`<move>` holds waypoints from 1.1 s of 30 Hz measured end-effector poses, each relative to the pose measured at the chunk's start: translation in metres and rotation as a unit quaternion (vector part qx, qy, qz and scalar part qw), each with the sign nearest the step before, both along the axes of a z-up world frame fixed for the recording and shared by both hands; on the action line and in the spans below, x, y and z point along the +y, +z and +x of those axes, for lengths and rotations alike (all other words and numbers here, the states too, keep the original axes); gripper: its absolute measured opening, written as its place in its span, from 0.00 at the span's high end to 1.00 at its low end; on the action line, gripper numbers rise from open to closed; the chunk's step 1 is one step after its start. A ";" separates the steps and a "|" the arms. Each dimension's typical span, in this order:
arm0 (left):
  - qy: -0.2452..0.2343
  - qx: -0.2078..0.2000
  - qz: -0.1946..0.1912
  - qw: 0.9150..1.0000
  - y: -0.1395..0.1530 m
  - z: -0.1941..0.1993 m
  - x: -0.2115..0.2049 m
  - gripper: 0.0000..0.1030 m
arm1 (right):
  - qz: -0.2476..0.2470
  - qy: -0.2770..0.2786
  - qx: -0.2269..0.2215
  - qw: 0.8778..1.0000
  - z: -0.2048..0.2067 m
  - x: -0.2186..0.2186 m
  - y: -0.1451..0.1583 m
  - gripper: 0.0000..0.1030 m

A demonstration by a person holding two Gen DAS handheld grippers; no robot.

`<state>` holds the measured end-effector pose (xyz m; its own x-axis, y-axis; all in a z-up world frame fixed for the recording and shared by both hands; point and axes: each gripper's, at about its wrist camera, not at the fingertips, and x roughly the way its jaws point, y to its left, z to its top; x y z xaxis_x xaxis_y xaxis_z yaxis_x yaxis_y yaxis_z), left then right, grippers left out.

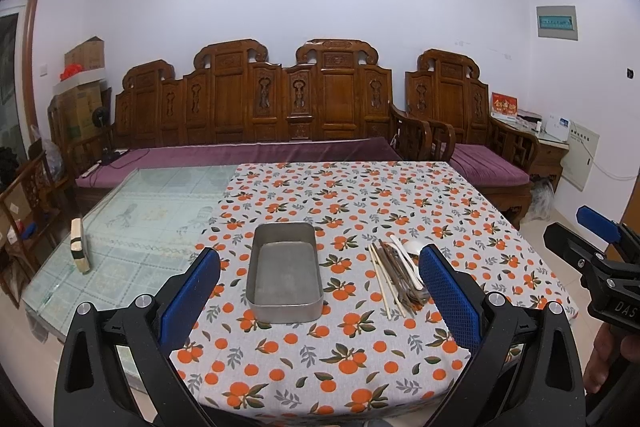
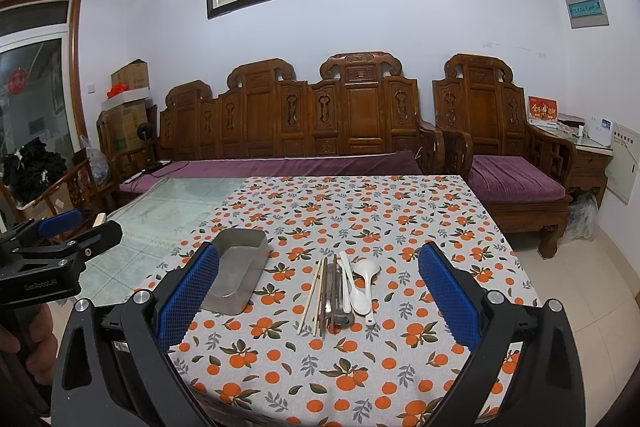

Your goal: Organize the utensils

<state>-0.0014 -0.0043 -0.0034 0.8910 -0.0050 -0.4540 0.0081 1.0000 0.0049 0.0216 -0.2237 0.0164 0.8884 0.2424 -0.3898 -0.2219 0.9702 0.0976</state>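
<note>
On the surface [image 2: 360, 211], thin, slippery utensils [image 2: 340, 291] want mid-shaft pinching; right gripper [image 2: 320, 291] and left gripper [image 1: 320, 291] both spread, empty.

Two side-by-side wrist views, table [image 1: 360, 195] shared

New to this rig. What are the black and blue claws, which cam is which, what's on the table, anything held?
No robot arm here: a person holds one two-finger gripper in each hand. Each picture comes from a fisheye camera on a gripper, looking forward between its blue-padded fingers.

The left wrist view shows the left gripper open and holding nothing; the right gripper appears at its right edge. The right wrist view shows the right gripper, also open and holding nothing.

On the orange-print tablecloth sits a metal tray with nothing in it. To its right lies a pile of utensils: pale and dark chopsticks, metal spoons and white spoons.
</note>
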 end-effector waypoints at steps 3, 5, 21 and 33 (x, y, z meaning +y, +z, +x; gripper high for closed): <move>0.000 -0.001 0.001 1.000 0.002 0.001 0.001 0.07 | 0.000 0.000 0.000 1.000 0.000 0.000 0.000 0.03; -0.001 -0.001 0.001 1.000 0.004 0.001 0.001 0.07 | 0.000 0.000 0.000 1.000 0.000 0.000 0.000 0.03; 0.000 -0.003 0.002 1.000 0.006 0.000 0.001 0.07 | -0.001 -0.001 -0.002 1.000 0.000 0.002 0.001 0.03; -0.001 -0.003 0.003 1.000 0.011 0.001 0.000 0.07 | 0.000 -0.001 -0.002 1.000 0.000 0.000 0.001 0.03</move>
